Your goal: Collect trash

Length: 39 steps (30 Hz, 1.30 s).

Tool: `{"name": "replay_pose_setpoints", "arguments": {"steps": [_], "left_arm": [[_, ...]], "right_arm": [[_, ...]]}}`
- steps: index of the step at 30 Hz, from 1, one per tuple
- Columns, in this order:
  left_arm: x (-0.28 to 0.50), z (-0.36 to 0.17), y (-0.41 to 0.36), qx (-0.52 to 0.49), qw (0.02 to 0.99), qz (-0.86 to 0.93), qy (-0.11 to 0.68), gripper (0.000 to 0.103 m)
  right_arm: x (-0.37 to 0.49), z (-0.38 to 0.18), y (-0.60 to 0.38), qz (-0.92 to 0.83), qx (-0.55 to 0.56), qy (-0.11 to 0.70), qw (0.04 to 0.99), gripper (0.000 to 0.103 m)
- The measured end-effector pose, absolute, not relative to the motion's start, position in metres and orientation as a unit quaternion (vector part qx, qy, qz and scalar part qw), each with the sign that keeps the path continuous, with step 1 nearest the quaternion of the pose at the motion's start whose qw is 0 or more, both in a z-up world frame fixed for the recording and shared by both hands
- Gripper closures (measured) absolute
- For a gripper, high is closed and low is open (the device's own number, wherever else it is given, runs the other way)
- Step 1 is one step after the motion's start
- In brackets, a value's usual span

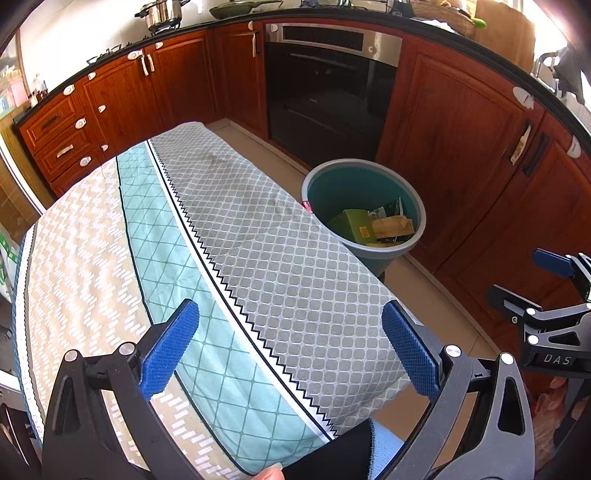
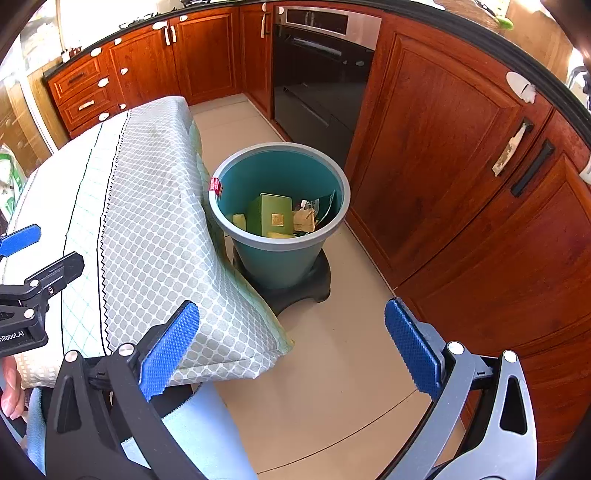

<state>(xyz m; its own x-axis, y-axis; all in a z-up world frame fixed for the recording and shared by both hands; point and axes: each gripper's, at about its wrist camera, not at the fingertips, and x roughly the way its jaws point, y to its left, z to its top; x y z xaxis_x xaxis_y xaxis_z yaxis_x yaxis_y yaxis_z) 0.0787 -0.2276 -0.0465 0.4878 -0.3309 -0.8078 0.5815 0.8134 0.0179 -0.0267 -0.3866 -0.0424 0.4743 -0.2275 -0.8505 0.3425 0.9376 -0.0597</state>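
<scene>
A teal bin (image 1: pixel 364 206) (image 2: pixel 279 206) with a grey rim stands on a black base on the floor beside the table. Inside it lie a green box (image 2: pixel 273 216), brown paper (image 2: pixel 304 219) and other scraps. My left gripper (image 1: pixel 291 350) is open above the near end of the cloth-covered table (image 1: pixel 258 258), nothing between its blue pads. My right gripper (image 2: pixel 291 350) is open too, hovering over the table's near right corner and the floor, short of the bin. Each gripper shows at the edge of the other's view.
The table (image 2: pixel 147 221) wears a patterned grey, teal and beige cloth with nothing on it. Red-brown wooden cabinets (image 2: pixel 461 166) and a black oven (image 2: pixel 317 74) line the far side and right. Beige floor tiles (image 2: pixel 332 369) lie between table and cabinets. A pot sits on the counter (image 1: pixel 162 14).
</scene>
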Motion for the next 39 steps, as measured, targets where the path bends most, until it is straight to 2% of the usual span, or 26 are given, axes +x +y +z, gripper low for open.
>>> {"name": "replay_pose_setpoints", "arguments": {"steps": [39], "left_arm": [[0.086, -0.047, -0.224, 0.134, 0.854, -0.258, 0.433, 0.004]], "right_arm": [[-0.015, -0.038, -0.379, -0.160, 0.042, 0.491, 0.855, 0.006]]}}
